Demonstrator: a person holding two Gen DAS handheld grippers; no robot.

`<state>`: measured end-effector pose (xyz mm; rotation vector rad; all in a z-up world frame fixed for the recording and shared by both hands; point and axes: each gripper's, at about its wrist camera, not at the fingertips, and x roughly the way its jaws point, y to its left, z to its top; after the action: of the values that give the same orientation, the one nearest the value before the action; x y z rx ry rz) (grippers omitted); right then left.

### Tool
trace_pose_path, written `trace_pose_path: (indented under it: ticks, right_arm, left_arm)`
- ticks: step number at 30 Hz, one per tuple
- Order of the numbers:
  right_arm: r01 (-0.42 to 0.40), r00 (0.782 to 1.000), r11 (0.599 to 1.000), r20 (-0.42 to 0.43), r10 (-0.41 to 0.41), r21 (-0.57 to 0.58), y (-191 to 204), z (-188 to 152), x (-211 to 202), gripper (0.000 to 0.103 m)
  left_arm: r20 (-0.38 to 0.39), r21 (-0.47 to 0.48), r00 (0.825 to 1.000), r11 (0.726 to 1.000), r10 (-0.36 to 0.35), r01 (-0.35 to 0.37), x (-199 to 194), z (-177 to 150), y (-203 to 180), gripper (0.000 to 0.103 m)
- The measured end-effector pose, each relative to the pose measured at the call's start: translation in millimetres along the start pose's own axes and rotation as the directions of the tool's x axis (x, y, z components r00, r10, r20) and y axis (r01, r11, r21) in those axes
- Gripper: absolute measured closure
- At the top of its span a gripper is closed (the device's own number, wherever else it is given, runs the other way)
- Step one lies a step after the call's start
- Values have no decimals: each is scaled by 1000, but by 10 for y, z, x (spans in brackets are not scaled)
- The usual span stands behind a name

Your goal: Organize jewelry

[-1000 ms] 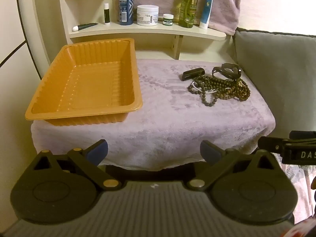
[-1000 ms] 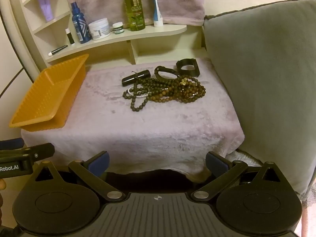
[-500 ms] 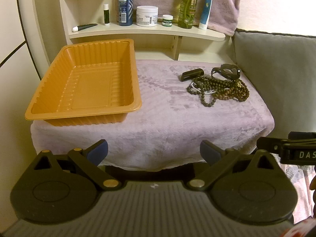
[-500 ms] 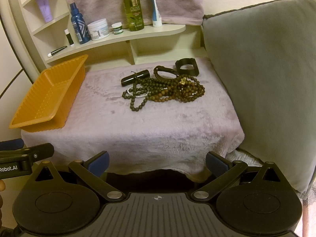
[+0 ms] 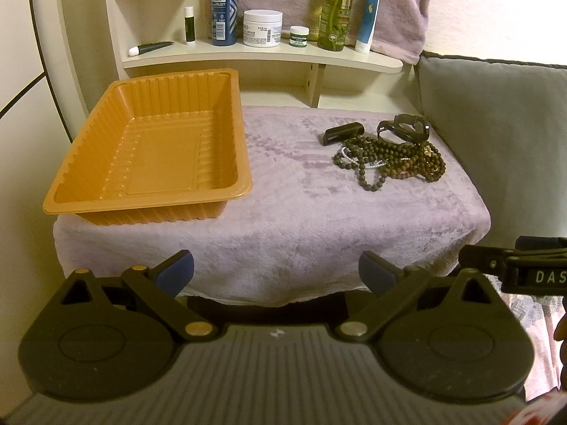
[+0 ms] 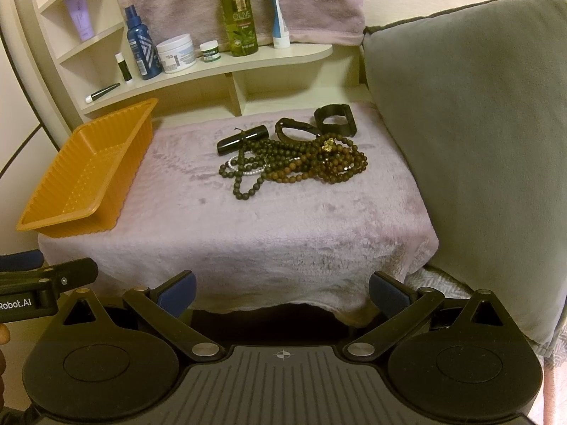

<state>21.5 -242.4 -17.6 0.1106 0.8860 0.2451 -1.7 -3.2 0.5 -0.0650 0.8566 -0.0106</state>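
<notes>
On the pink-covered table (image 6: 269,233), beads (image 6: 297,166) lie untouched; both claws (image 5: 276,272) (image 6: 281,288) gape wide.

Tray (image 5: 149,141) left on cloth (image 5: 283,212), beads (image 6: 294,163) right, shelf (image 5: 262,57) w/ bottles behind, cushion (image 6: 471,134) far right

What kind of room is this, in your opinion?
Probably a bedroom or dressing corner at home: a shelf of toiletry bottles, a grey cushion, and a towel-covered stand with bead necklaces.

Left gripper (image 5: 276,271) is hovering wide open before the cloth (image 5: 290,205); the tray (image 5: 152,141) is sitting empty left, beads (image 5: 389,159) lying tangled right.
</notes>
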Motion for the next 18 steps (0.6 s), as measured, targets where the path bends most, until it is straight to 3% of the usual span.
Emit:
trace_pose_path:
  ticks: [18]
  right_arm:
    - [0, 1000, 1000, -1, 0, 2, 11, 2, -6, 0]
  left_arm:
    - [0, 0, 1000, 1000, -2, 2, 1, -3, -6, 4]
